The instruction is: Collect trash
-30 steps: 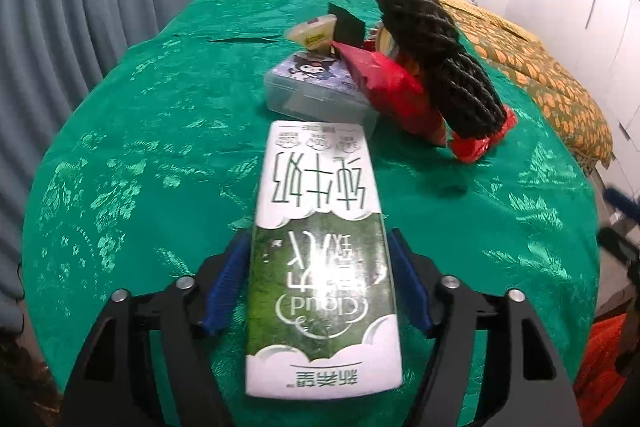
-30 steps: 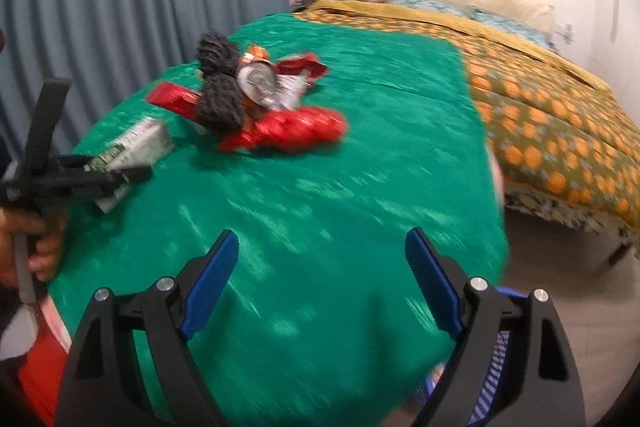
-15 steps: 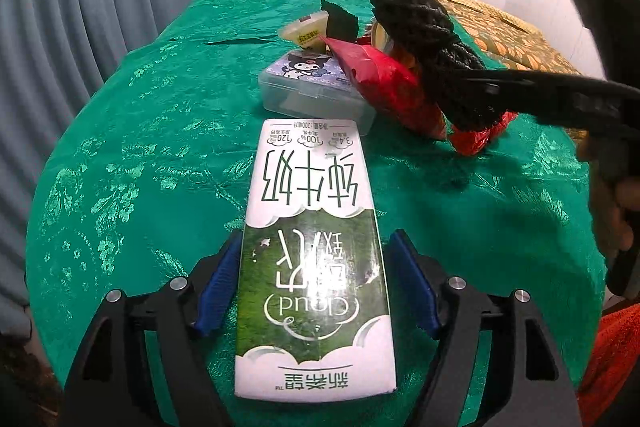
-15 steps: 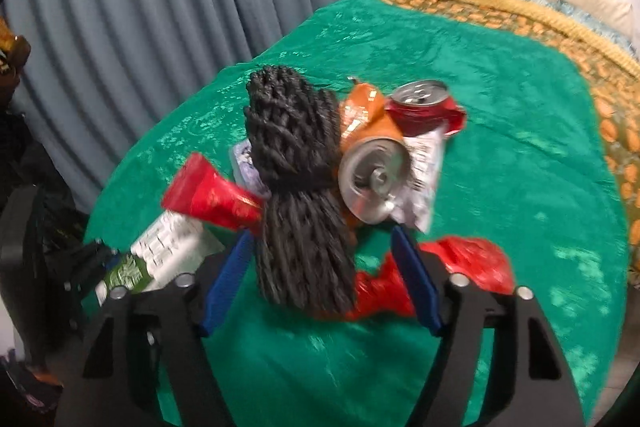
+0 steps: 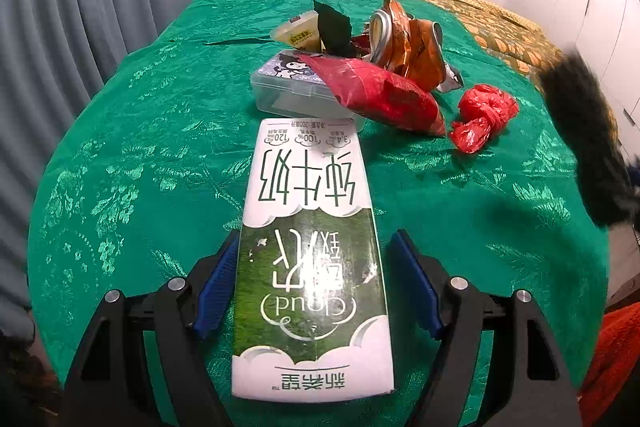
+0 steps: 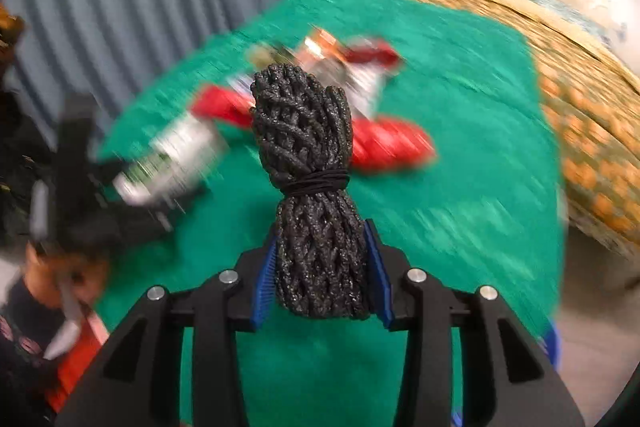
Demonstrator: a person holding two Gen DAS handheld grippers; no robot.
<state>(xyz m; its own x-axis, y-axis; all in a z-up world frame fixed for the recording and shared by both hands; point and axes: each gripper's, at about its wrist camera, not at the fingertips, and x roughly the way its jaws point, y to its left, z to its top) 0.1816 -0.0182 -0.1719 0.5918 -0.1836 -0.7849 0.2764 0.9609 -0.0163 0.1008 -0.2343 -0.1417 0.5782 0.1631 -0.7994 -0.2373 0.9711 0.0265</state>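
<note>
A white and green milk carton (image 5: 312, 227) lies flat on the green cloth (image 5: 140, 147) between the jaws of my left gripper (image 5: 316, 243). The left pad sits against it and a narrow gap shows at the right pad, so the gripper is open. My right gripper (image 6: 320, 233) is closing, with its blue pads pressing on the lower half of a black mesh bundle (image 6: 308, 155) tied with a band and held above the cloth. In the left wrist view that bundle (image 5: 580, 131) is a blur at the right edge.
Beyond the carton lies a pile: a clear box (image 5: 288, 83), a red snack bag (image 5: 380, 95), a crushed orange can (image 5: 404, 39) and a knotted red plastic bag (image 5: 484, 115). A bed (image 5: 500, 27) stands behind, a grey curtain (image 5: 80, 7) on the left.
My right gripper reached the pile, shut on the black mesh bundle and carried it off toward the right. The left gripper and the carton kept still.
</note>
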